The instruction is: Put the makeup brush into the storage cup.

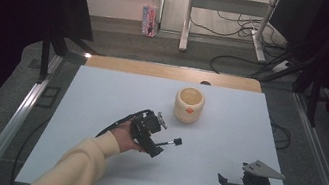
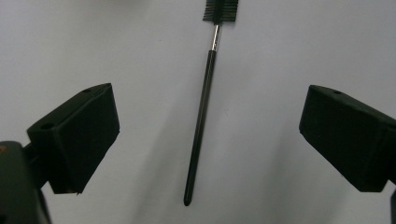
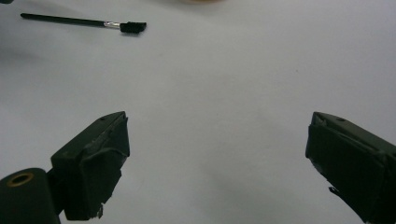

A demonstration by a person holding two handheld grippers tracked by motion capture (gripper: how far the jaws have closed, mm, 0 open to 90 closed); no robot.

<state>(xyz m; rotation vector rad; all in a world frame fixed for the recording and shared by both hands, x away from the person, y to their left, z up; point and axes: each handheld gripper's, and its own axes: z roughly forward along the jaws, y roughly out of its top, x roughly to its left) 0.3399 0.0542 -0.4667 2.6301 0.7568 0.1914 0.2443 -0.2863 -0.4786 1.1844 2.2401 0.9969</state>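
A thin black brush [image 1: 172, 142] with a silver collar lies flat on the pale table [image 1: 110, 98]. My left gripper [image 1: 160, 135], held by a hand in a cream sleeve, is over the handle end. In the left gripper view the jaws stand wide open on either side of the brush [image 2: 201, 121], not touching it, so the left gripper [image 2: 208, 100] holds nothing. A cream cup [image 1: 189, 105] with an orange mark stands behind the brush. My right gripper [image 1: 231, 180] rests near the front right edge. It [image 3: 219, 121] is open and empty, with the brush [image 3: 84, 22] far off at the upper left.
A wooden strip [image 1: 171, 72] borders the table's far edge. Metal rails [image 1: 22, 109] run along both sides. On the floor beyond are cables [image 1: 244, 25] and a desk frame [image 1: 187, 20].
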